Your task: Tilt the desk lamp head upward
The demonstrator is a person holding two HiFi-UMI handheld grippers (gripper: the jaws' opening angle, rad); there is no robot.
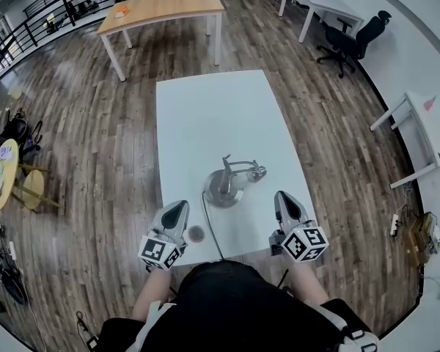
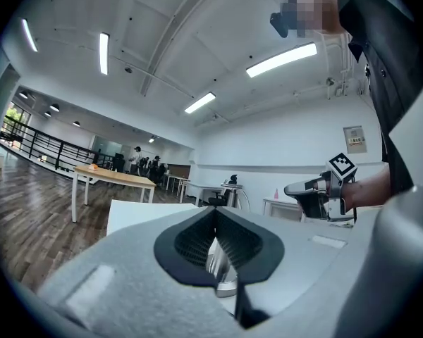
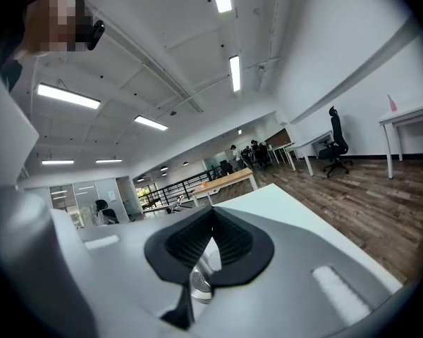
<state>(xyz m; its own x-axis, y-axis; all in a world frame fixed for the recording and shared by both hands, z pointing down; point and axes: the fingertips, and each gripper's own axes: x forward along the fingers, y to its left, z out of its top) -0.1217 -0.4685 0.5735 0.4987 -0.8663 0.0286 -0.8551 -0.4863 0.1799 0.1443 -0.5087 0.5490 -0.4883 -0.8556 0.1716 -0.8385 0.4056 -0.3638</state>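
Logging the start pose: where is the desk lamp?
Head view: on the white table, the desk lamp stands just ahead of the left gripper and right gripper.

A silver metal desk lamp (image 1: 231, 178) stands upright on the white table (image 1: 205, 108), in its near half and close to the middle of its width. Its round, shiny base (image 1: 220, 188) sits flat on the tabletop. A short arm (image 1: 226, 164) rises from the base, and the small head (image 1: 257, 172) reaches out to the right of it. The head's tilt cannot be read from above. A thin dark cable (image 1: 209, 229) runs from the base toward the table's near edge.
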